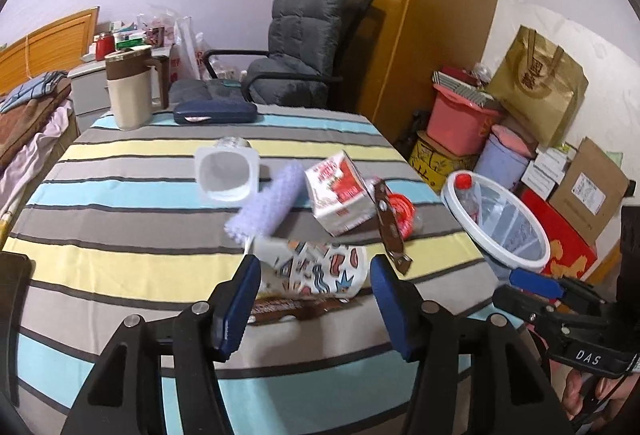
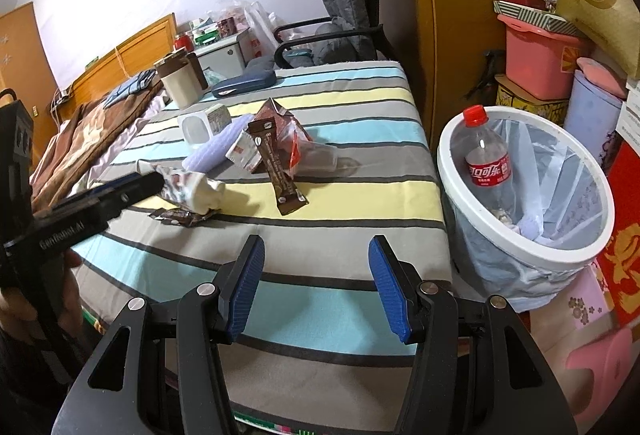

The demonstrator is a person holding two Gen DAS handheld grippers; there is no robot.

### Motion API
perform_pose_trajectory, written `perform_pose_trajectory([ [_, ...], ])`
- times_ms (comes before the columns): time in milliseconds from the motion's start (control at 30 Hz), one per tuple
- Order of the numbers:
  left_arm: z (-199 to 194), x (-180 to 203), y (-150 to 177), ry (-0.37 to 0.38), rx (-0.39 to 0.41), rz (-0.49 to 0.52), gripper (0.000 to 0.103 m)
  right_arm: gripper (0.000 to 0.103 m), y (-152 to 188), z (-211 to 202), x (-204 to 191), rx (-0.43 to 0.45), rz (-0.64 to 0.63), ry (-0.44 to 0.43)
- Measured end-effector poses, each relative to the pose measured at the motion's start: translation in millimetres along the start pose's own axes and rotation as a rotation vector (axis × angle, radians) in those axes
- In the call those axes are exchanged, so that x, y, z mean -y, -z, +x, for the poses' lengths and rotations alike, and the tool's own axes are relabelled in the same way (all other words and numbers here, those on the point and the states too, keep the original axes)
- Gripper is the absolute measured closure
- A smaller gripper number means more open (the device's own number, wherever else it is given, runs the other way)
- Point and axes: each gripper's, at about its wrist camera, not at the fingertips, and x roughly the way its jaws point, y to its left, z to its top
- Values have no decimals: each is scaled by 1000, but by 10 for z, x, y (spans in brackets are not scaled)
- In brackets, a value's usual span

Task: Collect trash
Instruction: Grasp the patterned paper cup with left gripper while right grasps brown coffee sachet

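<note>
Left tool (image 1: 314, 309): jaws spread, nothing pinched. The crushed patterned paper cup (image 1: 316, 269) lies on its side on the striped desk (image 1: 120, 195), just ahead of the fingertips and roughly centred in the gap; the pads do not press it. A flat brown wrapper (image 1: 288, 309) lies under the cup, nearest the tool.

Right tool (image 2: 316, 289): jaws spread, empty, over bare cloth at the near desk edge. White-rimmed trash bin (image 2: 520, 235) stands off the desk to its right, lined, with a cola bottle (image 2: 486, 163) already inside.

Beyond the left tool: purple roller (image 1: 266, 205), white square cup (image 1: 226, 175), red-and-white carton (image 1: 340, 191), a standing brown sachet (image 1: 388, 223).

Step in hand, as judged: take the patterned cup.
- Push forward so the pads straddle the cup's body, not its flared rim.
- Cup is already crumpled; close gently, expect it to give.
- Stay just above the brown wrapper, or it may come up too and drop.
- Watch the roller's handle, touching or near the cup's far end.
- Carry right to the bin, clear of the right tool.
</note>
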Motion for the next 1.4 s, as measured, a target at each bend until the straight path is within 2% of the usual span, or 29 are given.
perform_pose_trajectory([
  [267, 49, -241, -9, -62, -13, -78, 44, 47, -17, 47, 17, -12, 3, -8],
  [400, 6, -405, 97, -74, -41, -176, 43, 47, -38, 71, 10, -12, -1, -13],
  [500, -21, -483, 148, -51, -54, -238, 33, 47, -46, 131, 1, -20, -3, -17],
  [600, 44, -492, 115, -5, -71, -283, 33, 47, -60, 207, -28, -32, -7, -25],
  [700, 147, -477, 47, 9, -84, -318, 33, 47, -95, 270, -76, -38, -22, -36],
  [867, 342, -447, -31, -35, -102, -327, 34, 47, -177, 378, -131, -42, -52, -53],
  [1000, 406, -474, -9, -36, -115, -319, 41, 47, -256, 500, -176, -49, -87, -63],
  [1067, 372, -471, -18, -41, -101, -297, 52, 47, -301, 581, -195, -57, -99, -65],
  [1133, 361, -479, -38, -58, -104, -279, 74, 50, -332, 635, -198, -65, -110, -72],
  [1200, 389, -510, -35, -59, -116, -270, 82, 55, -371, 705, -227, -69, -123, -72],
  [1400, 435, -554, 12, -57, -124, -253, 84, 81, -358, 784, -200, -114, -115, -82],
])
